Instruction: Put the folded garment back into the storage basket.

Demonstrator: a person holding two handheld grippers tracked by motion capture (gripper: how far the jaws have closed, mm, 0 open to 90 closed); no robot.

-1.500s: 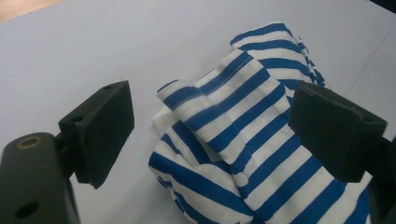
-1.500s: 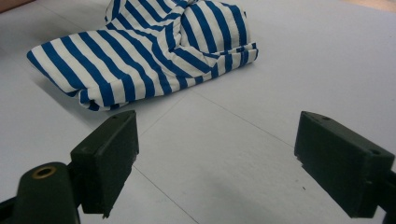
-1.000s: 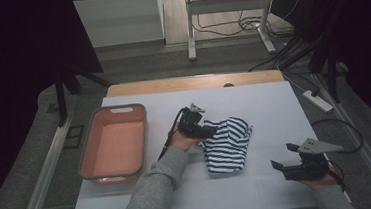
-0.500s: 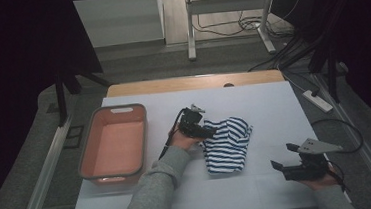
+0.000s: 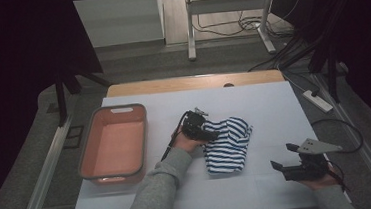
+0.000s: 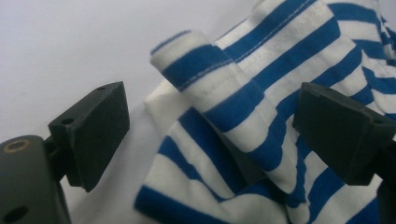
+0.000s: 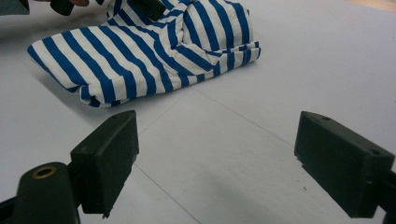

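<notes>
- Surroundings: a salmon-pink tray [image 5: 112,145] with a grey rim sits at the left of the desk [image 5: 274,107], near my left forearm and apart from the cloth. It holds nothing I can see. A grey sleeve [image 5: 155,192] covers my left forearm.
- Beyond the far desk edge: a metal stand [image 5: 226,16] and loose cables on the floor; a power strip [image 5: 316,100] lies off the right edge.
- Nothing lies between my right tool [image 5: 290,159] and the striped cloth [image 5: 226,137]; bare desk separates them.
- Materials: the cloth is soft knit, blue and white stripes, with stitched hems visible in the left gripper view [image 6: 243,107]. It is bunched and folded, with a rolled edge raised at its top. The desk surface is matte pale sheet with thin seam lines.
- Cloth position: centre of the desk, right of the tray. In the high view its long axis runs roughly from near edge to far edge, tilted slightly toward the far right.
- Left tool [image 6: 210,135]: jaws wide apart, straddling the rolled fold at the cloth's left edge; neither pad is closed on the fabric.
- Right tool [image 7: 215,154]: jaws wide apart, gripping nothing, near the right front of the desk and pointing toward the cloth [image 7: 140,51].
</notes>
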